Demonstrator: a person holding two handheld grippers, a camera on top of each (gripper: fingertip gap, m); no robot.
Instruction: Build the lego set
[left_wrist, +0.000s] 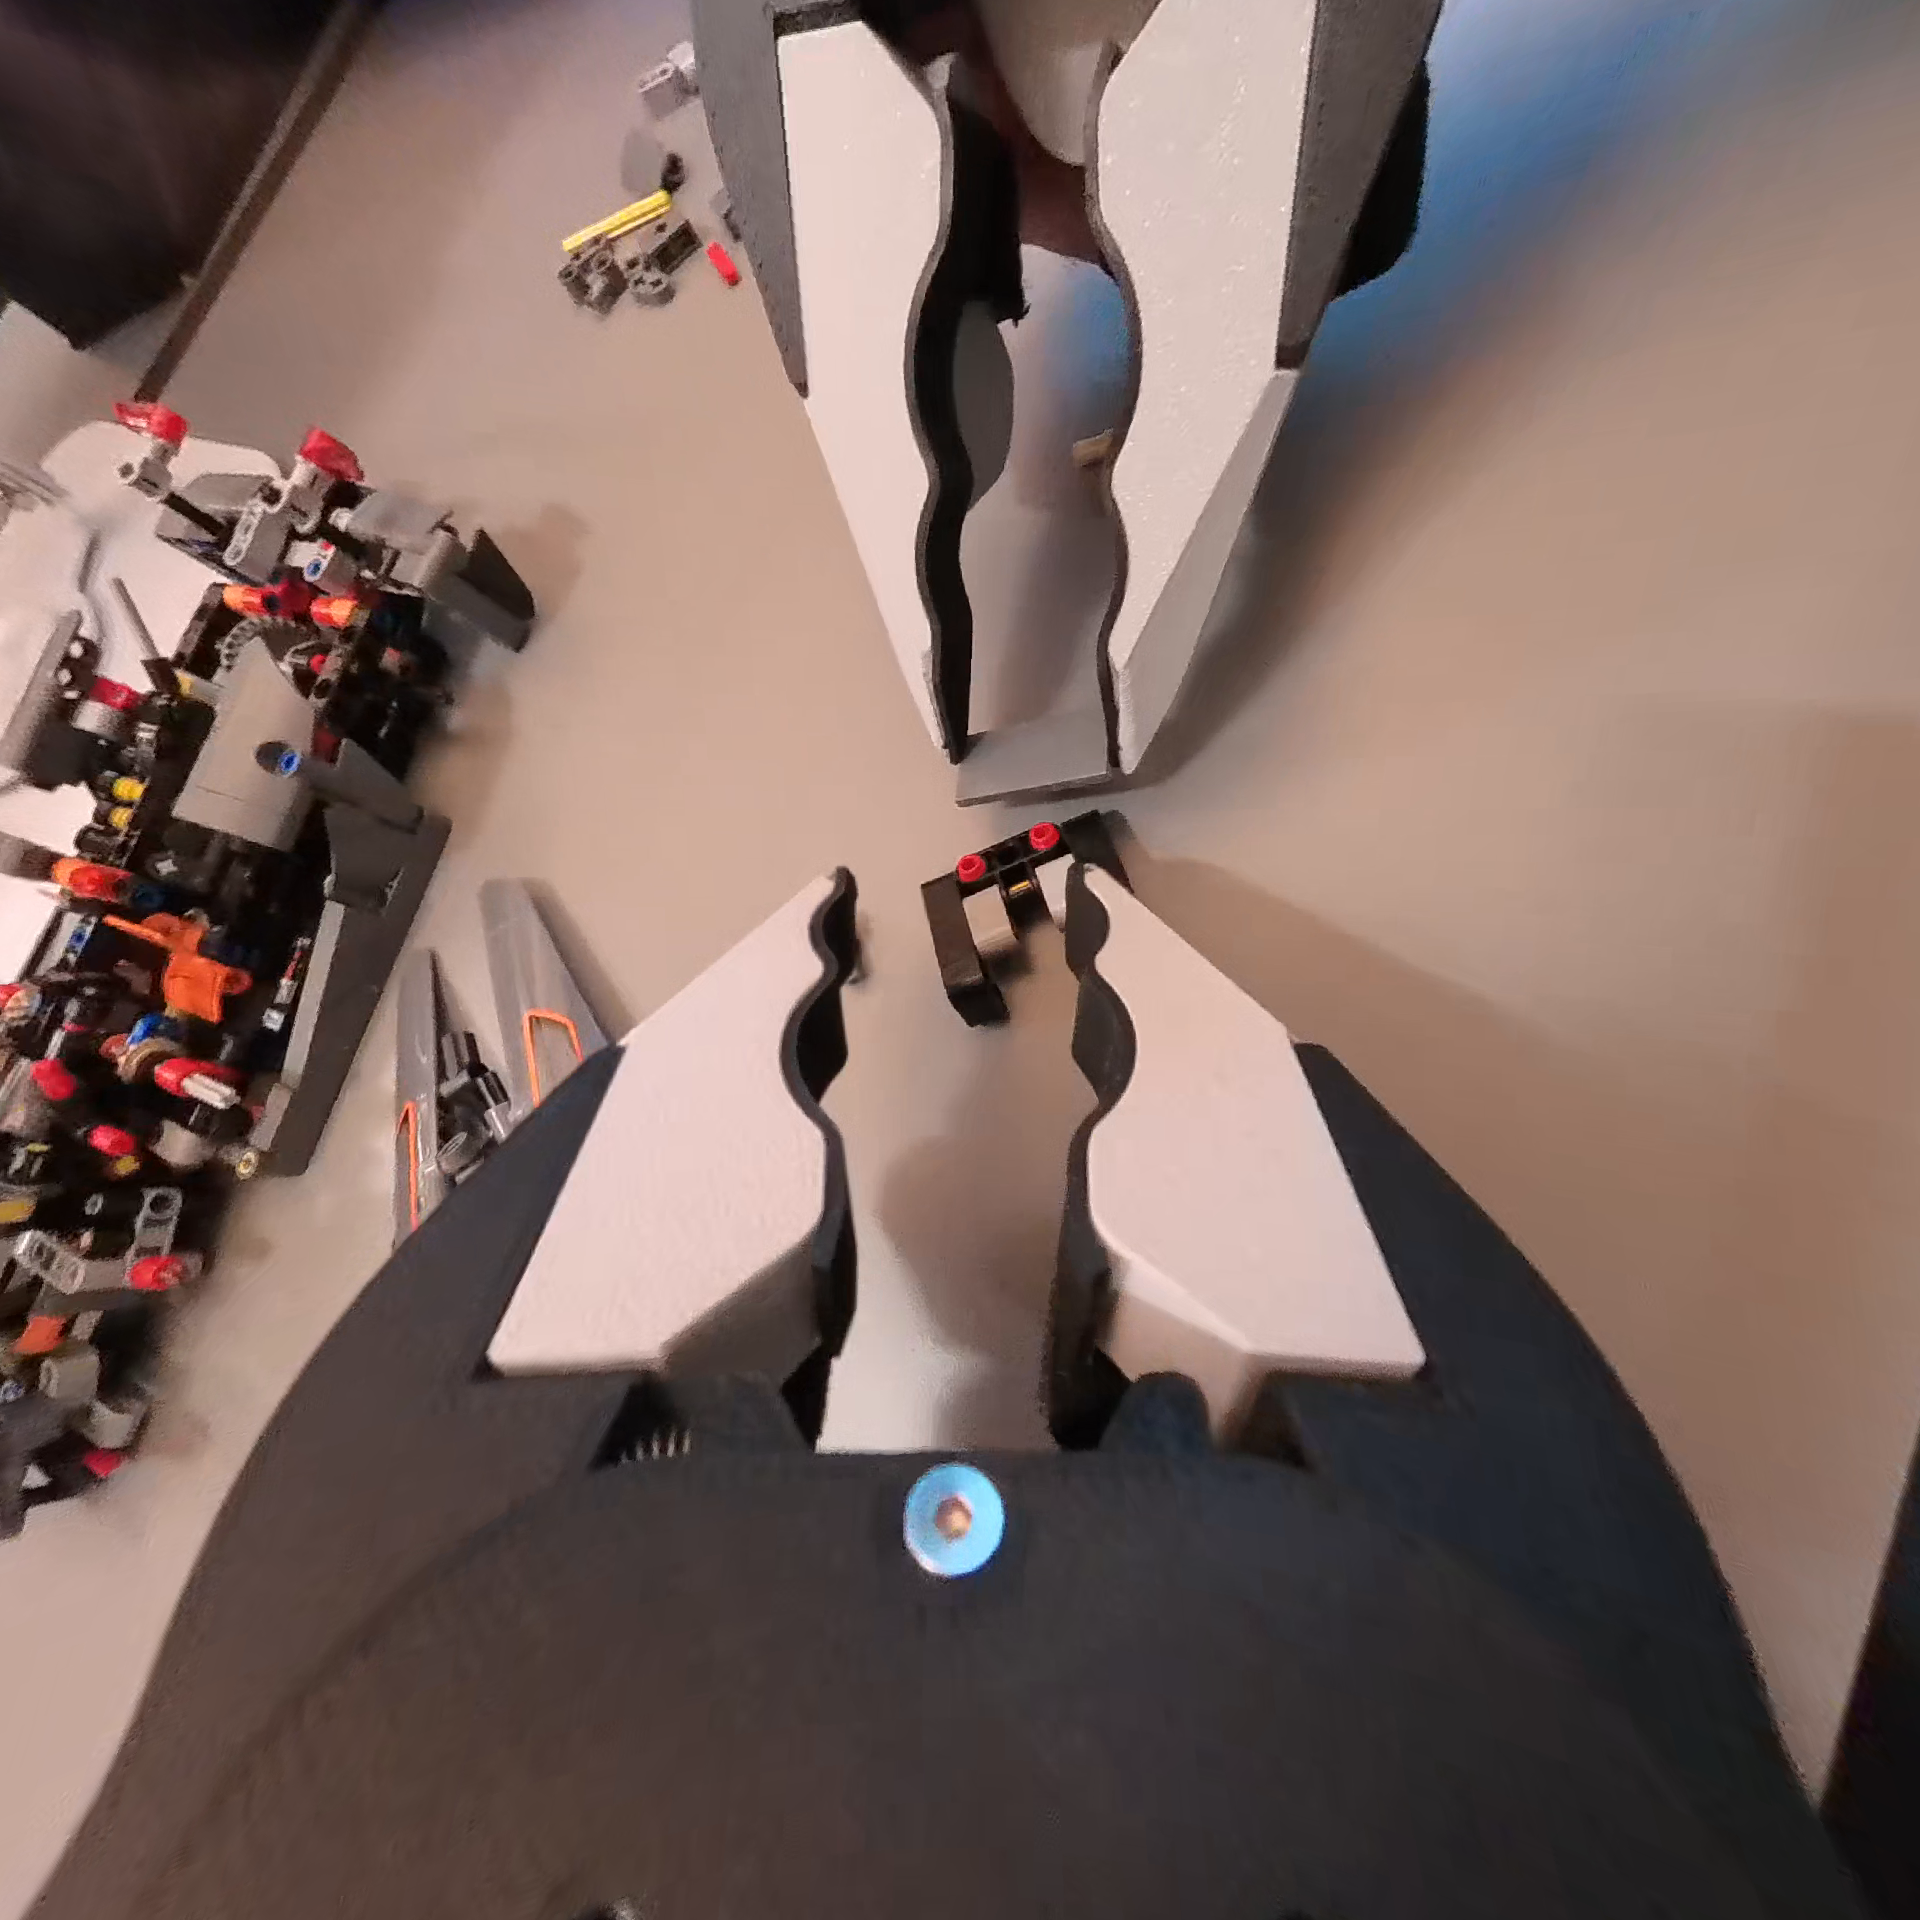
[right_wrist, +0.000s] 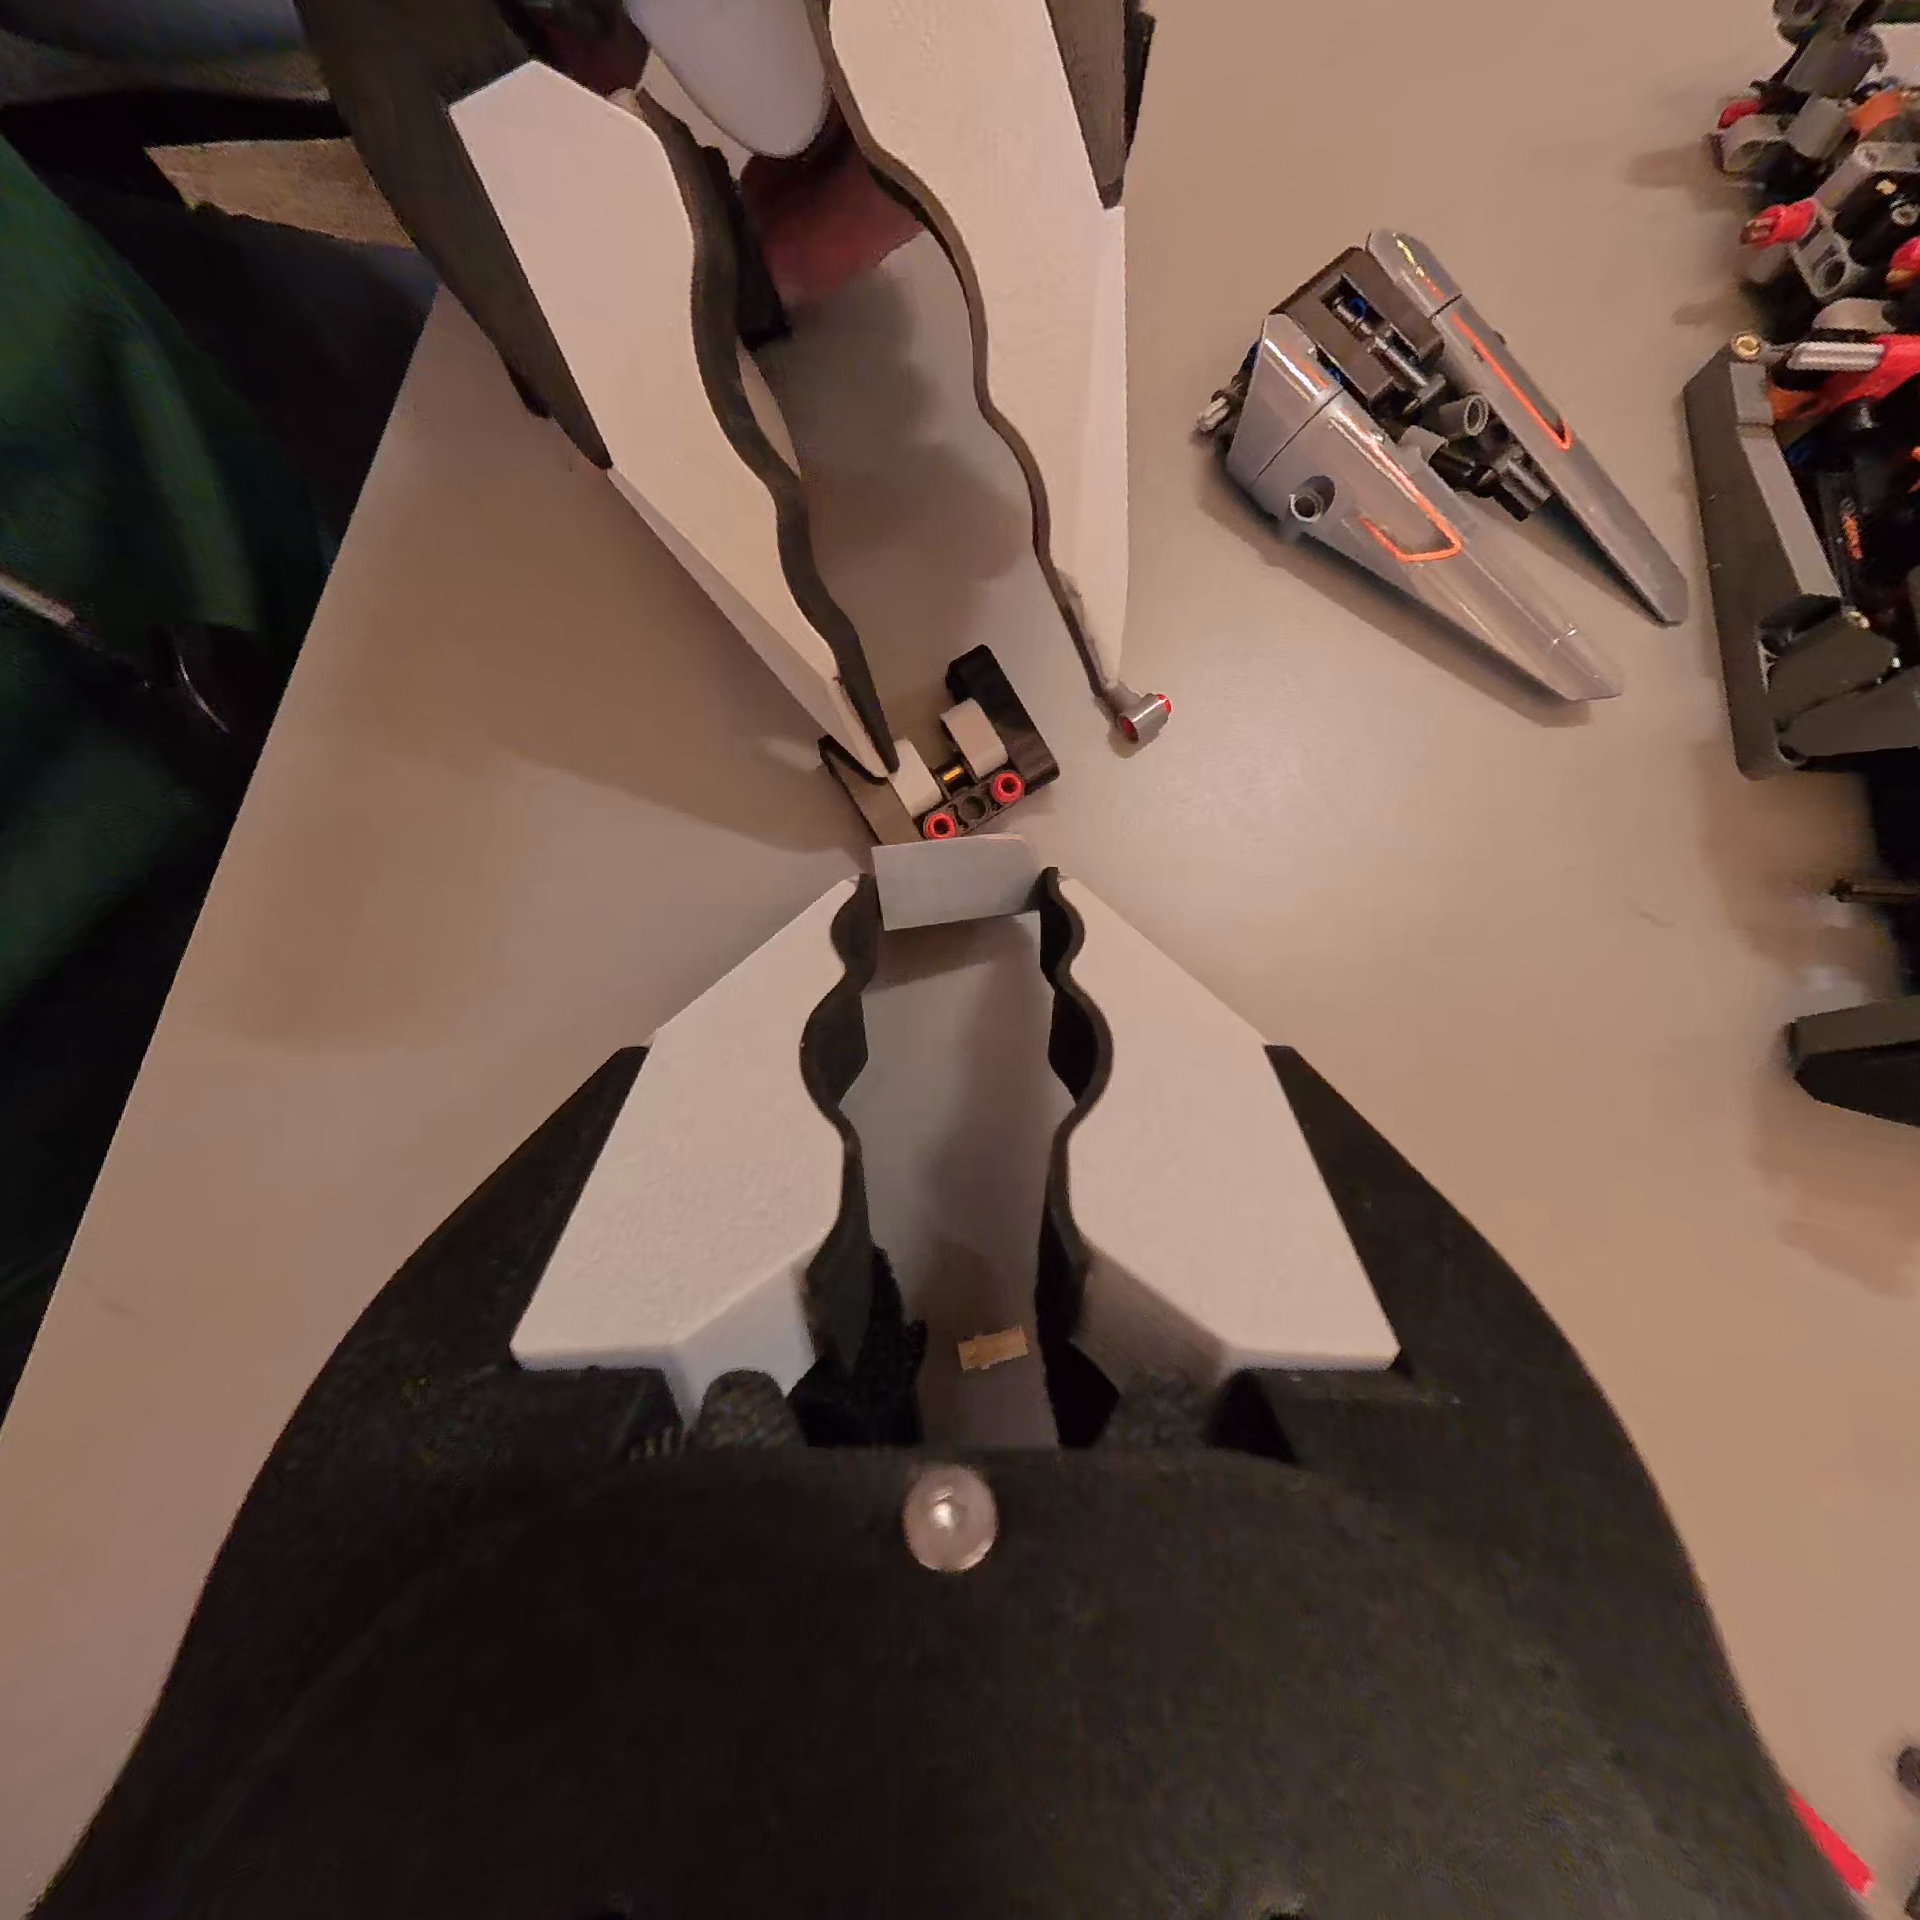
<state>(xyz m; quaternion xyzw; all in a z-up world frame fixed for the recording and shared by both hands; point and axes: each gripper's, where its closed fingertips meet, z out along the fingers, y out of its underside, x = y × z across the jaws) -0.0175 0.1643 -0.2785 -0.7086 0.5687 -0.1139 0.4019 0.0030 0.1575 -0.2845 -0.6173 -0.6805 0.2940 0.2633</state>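
A small black lego sub-assembly (left_wrist: 982, 920) with two red pins lies on the beige table; it also shows in the right wrist view (right_wrist: 961, 769). My left gripper (left_wrist: 961, 894) is open and its fingers stand on either side of the sub-assembly, one fingertip (right_wrist: 878, 753) touching it. My right gripper (right_wrist: 951, 888) is shut on a flat grey lego panel (right_wrist: 951, 878), held just in front of the sub-assembly's red pins. The panel's edge shows in the left wrist view (left_wrist: 1039, 774) between the right gripper's tips (left_wrist: 1039, 753).
A large partly built lego model (left_wrist: 187, 831) stands to the left. A grey wedge-shaped piece with orange lines (right_wrist: 1434, 468) lies beside it. A small grey pin with a red end (right_wrist: 1143, 717) lies by the left gripper. Loose parts (left_wrist: 634, 249) lie farther off. The table edge (right_wrist: 343, 540) is near. My left and right fingertips are right by each other.
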